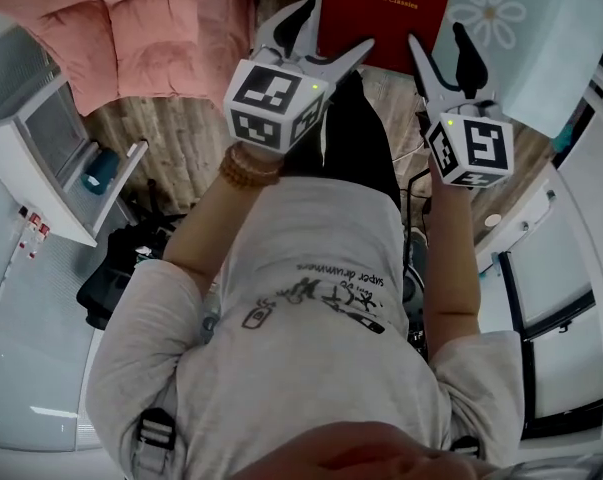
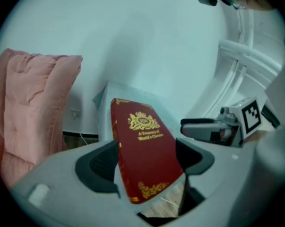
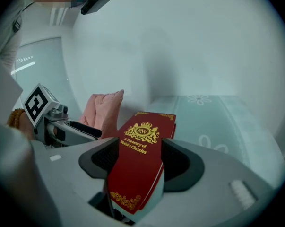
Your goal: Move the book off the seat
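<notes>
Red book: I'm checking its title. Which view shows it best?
Right gripper view: the red book faces the camera, title legible. Left gripper view shows it tilted; head view cuts off its far end.

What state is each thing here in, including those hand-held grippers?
Book: closed, tilted, gripped from both sides.
Left hand-held gripper: shut on the book.
Right hand-held gripper: shut on the book.
Quilt: bunched up.

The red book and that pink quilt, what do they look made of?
Red book: probably a hardcover in smooth cloth or leatherette, with shiny gold stamped lettering and corner ornaments. Pink quilt: soft matte fabric, padded, judging by its puffy stitched folds.
</notes>
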The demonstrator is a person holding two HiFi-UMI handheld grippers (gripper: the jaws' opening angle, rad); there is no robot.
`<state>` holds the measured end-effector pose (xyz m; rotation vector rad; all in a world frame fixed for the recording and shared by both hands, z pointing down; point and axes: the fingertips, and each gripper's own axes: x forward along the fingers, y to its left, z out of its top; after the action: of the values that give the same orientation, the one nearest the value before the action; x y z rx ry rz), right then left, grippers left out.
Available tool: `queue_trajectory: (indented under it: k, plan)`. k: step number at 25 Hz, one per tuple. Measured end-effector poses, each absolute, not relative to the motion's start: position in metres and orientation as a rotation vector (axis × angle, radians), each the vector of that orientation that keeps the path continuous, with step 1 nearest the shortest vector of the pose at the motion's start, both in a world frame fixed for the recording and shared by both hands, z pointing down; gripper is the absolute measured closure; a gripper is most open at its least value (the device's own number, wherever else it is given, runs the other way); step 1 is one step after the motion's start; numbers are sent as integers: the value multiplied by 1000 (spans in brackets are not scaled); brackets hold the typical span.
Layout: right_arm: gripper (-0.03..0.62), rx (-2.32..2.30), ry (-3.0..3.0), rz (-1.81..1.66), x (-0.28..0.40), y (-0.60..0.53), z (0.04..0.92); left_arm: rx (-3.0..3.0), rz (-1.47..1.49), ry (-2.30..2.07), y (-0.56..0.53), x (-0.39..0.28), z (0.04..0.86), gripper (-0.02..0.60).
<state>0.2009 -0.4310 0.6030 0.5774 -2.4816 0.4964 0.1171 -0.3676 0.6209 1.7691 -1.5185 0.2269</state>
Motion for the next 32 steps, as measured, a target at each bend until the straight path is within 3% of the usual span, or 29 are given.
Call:
queue_trajectory:
  k: [10,15,23,32]
  plan:
    - [367,528,-2707,295,189,-410,427,2045,137,-1574,-365,116,438,253]
    - [401,480,-2793,249,180,-389,354,2128,65,-1589,-361,128,369,311]
    - [442,438,-2885,162,171,-372,269,2204,-21,-1631,-350,131,288,408]
    - [476,370,-2978,123,160,-341,209,2311,-87,-1667,-342,133,221,451]
